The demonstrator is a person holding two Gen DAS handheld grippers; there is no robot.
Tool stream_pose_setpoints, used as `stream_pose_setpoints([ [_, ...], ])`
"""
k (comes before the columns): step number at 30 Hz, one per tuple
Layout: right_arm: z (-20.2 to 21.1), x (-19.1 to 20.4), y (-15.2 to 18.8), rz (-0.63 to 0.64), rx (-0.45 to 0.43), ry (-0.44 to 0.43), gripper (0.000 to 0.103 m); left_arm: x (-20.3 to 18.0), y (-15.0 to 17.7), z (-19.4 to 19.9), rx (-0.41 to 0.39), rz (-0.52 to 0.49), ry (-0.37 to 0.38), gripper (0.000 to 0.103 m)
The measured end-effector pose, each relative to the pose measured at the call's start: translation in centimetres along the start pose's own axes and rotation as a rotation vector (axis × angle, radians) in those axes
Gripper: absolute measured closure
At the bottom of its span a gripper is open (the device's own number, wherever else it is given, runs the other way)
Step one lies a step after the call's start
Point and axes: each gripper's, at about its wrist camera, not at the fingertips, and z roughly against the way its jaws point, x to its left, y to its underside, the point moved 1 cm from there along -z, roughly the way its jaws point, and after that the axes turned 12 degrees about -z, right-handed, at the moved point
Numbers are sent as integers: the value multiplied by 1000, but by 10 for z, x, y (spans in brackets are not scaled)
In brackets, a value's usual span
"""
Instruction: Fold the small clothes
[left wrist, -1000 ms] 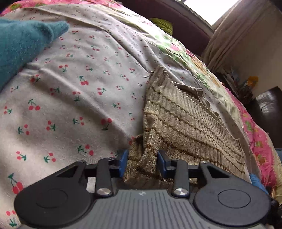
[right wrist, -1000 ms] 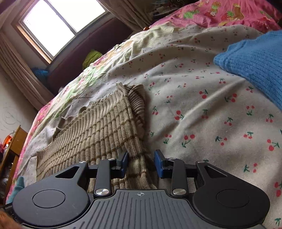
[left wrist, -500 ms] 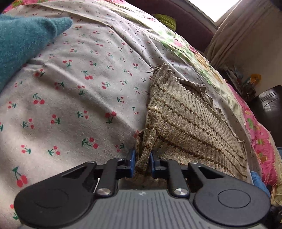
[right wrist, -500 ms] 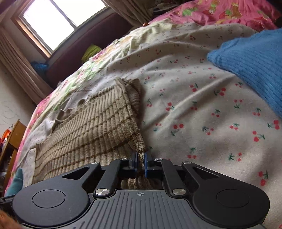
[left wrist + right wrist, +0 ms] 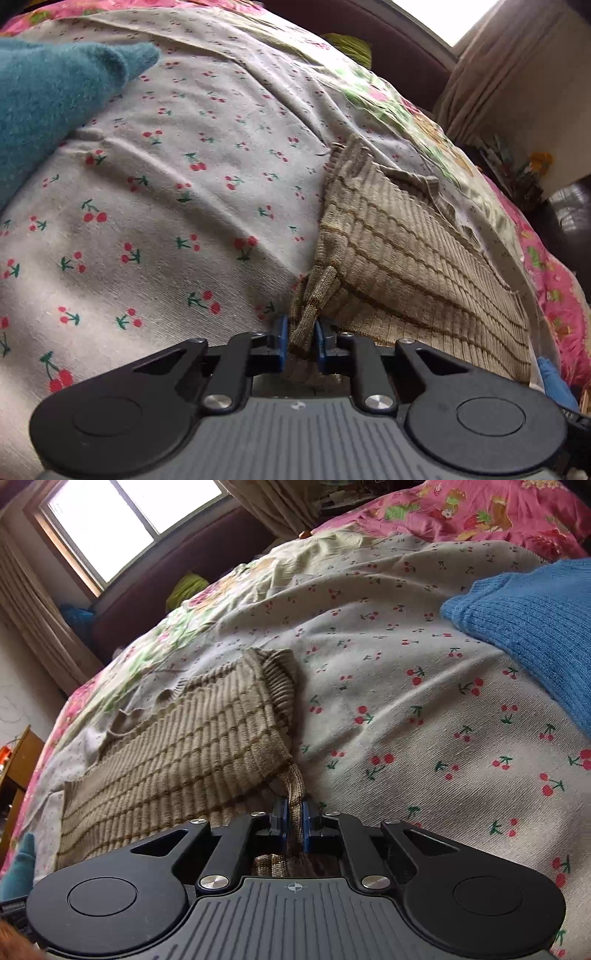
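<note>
Both jaws have just closed: left gripper [image 5: 300, 344] and right gripper [image 5: 293, 825] each pinch the tan knit garment's [image 5: 406, 251] near corners, which otherwise lies flat on the bed [image 5: 166, 221], folding barely begun.

Looking forward and down from each gripper, close above the bed; shared: tan ribbed sweater [image 5: 406, 258] [image 5: 192, 746] toward 12 o'clock.
</note>
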Motion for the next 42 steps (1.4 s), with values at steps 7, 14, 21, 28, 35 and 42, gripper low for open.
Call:
stream_pose_setpoints([
  [7,10,7,0,55,-17,34,89,-5,0,8,-18,-4,-14,72],
  [14,41,37,-12,94,-121,-25,89,-25,-11,45,-154,-77,-39,72],
  [21,-10,117,1,251,-37,-142,89,-77,-40,12,-201,-174,47,71],
  [28,-84,136,0,318,-31,-72,94,-91,-43,-58,-153,-203,59,71],
  [35,-94,76,-23,219,-150,-35,103,-50,-37,-74,-192,-169,105,83],
  [42,-77,90,-29,163,-141,4,103,-42,-38,-73,-207,-130,129,83],
])
